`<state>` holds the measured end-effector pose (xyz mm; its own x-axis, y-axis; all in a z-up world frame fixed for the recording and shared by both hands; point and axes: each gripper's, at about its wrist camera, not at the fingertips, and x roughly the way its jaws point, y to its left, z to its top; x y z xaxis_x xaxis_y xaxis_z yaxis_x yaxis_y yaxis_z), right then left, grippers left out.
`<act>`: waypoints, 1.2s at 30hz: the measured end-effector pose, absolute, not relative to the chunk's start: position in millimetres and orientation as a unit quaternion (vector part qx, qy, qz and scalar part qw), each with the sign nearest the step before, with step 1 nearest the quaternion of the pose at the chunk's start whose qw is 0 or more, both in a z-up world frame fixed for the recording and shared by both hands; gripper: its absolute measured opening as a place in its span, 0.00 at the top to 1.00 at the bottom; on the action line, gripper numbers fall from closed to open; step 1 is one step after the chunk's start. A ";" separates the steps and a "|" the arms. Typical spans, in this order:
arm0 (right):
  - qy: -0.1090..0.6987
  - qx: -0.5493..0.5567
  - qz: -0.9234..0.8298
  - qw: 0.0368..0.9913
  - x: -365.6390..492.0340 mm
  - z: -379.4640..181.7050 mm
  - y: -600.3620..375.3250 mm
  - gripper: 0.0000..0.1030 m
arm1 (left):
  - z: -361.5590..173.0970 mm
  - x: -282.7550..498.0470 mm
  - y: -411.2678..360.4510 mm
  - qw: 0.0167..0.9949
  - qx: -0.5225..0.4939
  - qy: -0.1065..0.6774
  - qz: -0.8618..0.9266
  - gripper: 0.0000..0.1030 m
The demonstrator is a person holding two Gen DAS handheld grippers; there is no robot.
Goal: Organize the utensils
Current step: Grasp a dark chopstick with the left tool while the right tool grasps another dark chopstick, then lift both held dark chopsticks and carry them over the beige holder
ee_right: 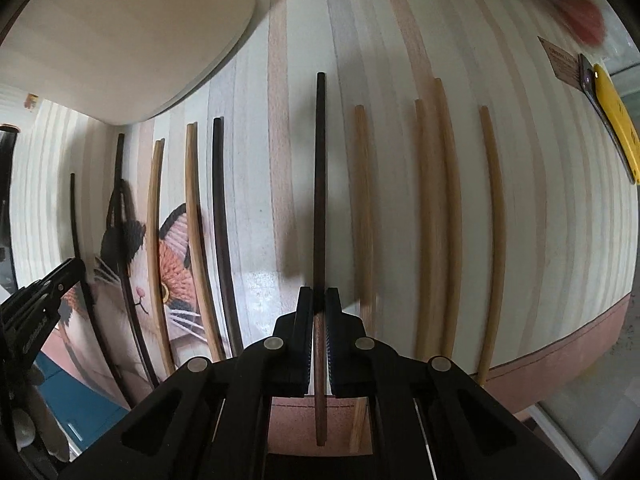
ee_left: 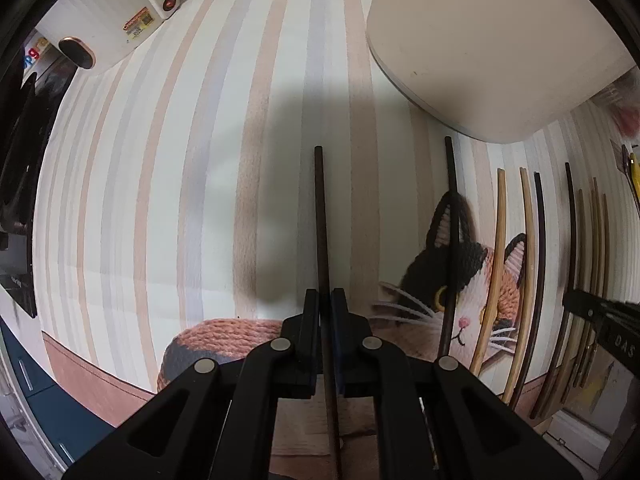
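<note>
Two dark chopsticks are clamped at once, one in each tool. The left gripper (ee_left: 325,300) has its jaws shut tight on a dark chopstick (ee_left: 320,216) lying along the striped placemat (ee_left: 180,180), apart from the others. The right gripper (ee_right: 319,298) is likewise closed on another dark chopstick (ee_right: 320,168), which lies among the rest. To my eye the sorting has barely begun: beside the right tool a group of pale bamboo chopsticks (ee_right: 440,200) rests loosely side by side, while on its other side dark and pale sticks are mixed across the cat-face coaster (ee_right: 168,264). A cream container (ee_left: 480,40) stands at the far edge of the mat, possibly where they belong, though I cannot tell. Most sticks look unsorted, so pairing by colour probably remains
</note>
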<state>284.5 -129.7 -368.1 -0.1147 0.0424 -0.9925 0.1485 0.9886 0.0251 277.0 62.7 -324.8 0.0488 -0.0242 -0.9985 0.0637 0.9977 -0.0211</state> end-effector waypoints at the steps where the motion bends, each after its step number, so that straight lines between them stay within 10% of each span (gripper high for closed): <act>1: 0.748 0.059 -0.043 0.660 287.0 -370.0 -126.6 0.94 | -324.8 277.9 64.3 0.723 0.015 0.690 -0.032 0.96; 36: 0.714 0.030 -0.091 0.693 356.5 -328.5 -65.0 0.94 | -303.4 321.1 68.3 0.761 0.017 0.649 0.008 0.97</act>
<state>356.5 -65.0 -328.5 -0.0364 -0.0827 -0.9959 0.1696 0.9816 -0.0878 321.1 68.3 -303.4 0.1580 0.0354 -0.9868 0.0096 0.9993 0.0373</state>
